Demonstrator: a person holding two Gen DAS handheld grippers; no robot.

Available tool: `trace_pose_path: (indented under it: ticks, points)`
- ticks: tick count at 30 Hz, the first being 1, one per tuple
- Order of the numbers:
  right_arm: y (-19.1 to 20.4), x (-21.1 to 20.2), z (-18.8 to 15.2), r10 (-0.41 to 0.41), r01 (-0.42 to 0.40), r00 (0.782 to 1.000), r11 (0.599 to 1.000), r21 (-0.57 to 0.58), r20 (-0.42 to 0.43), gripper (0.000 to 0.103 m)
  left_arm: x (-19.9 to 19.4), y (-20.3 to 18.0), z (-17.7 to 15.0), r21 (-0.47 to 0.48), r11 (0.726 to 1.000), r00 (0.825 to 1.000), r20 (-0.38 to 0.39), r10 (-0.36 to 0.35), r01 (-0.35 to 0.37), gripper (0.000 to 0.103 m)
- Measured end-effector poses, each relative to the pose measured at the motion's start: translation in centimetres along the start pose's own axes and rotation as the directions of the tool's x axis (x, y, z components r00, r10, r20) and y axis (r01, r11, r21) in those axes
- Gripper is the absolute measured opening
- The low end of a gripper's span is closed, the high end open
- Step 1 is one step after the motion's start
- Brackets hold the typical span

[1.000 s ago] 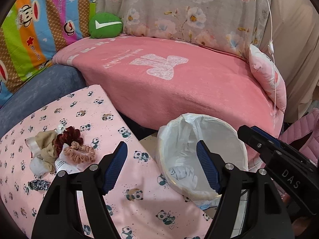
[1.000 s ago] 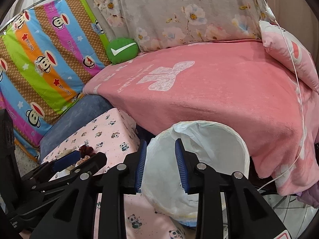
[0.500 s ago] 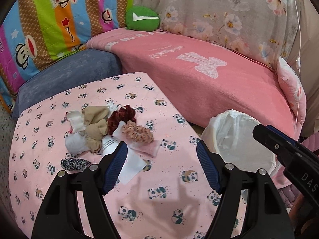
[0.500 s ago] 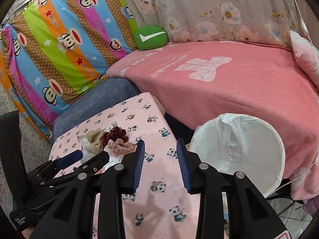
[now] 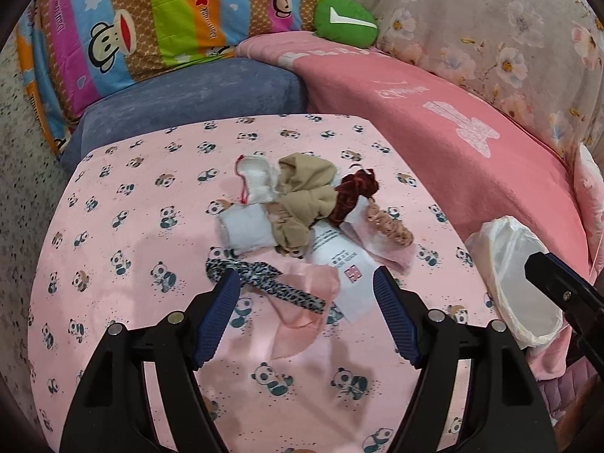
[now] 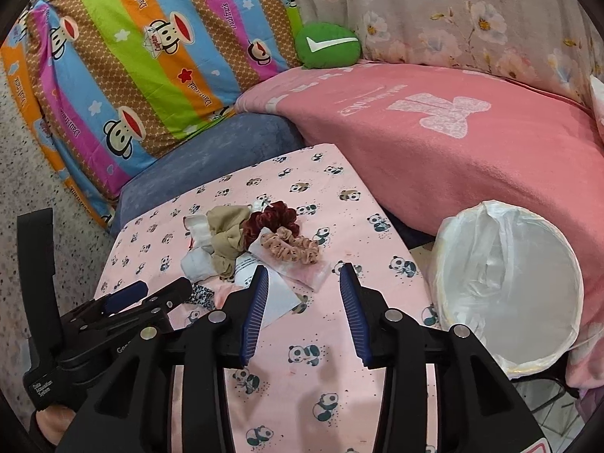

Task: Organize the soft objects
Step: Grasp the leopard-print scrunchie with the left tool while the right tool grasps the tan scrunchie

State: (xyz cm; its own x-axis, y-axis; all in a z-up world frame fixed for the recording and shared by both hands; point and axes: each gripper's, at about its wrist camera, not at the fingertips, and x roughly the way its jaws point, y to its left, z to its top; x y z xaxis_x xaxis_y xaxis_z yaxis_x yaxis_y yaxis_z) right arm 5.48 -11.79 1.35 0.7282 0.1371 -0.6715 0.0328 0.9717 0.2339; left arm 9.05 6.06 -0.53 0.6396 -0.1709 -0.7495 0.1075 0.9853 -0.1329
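Note:
A heap of soft items lies on the panda-print table: a dark red scrunchie, a peach scrunchie, a tan cloth, white socks, a leopard-print band and pink cloth. My left gripper hangs open just above the near edge of the heap, nothing between its pads. My right gripper hovers to the right of it, its jaws opening and empty.
A white bin lined with a plastic bag stands right of the table. Behind are a pink blanket, a blue cushion, a striped monkey-print pillow and a green pillow.
Both grippers have swung left from over the bin to over the table, the left now at the heap. The right jaws have widened.

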Motion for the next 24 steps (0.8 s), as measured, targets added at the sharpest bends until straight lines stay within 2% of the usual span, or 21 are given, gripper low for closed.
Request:
trace_pose_path:
  ticks: [10, 24]
  points:
    - [3.1, 4.0, 0.0, 0.019, -0.022, 0.998, 0.999, -0.043, -0.057, 0.043, 2.3, 5.3, 0.4, -0.102, 0.993, 0.998, -0.03, 0.054, -0.056, 0.073]
    - [4.0, 12.1, 2.1, 0.002, -0.011, 0.992, 0.998, -0.07, -0.125, 0.043, 6.9, 7.6, 0.7, -0.153, 0.985, 0.992, -0.109, 0.061, -0.077, 0.073]
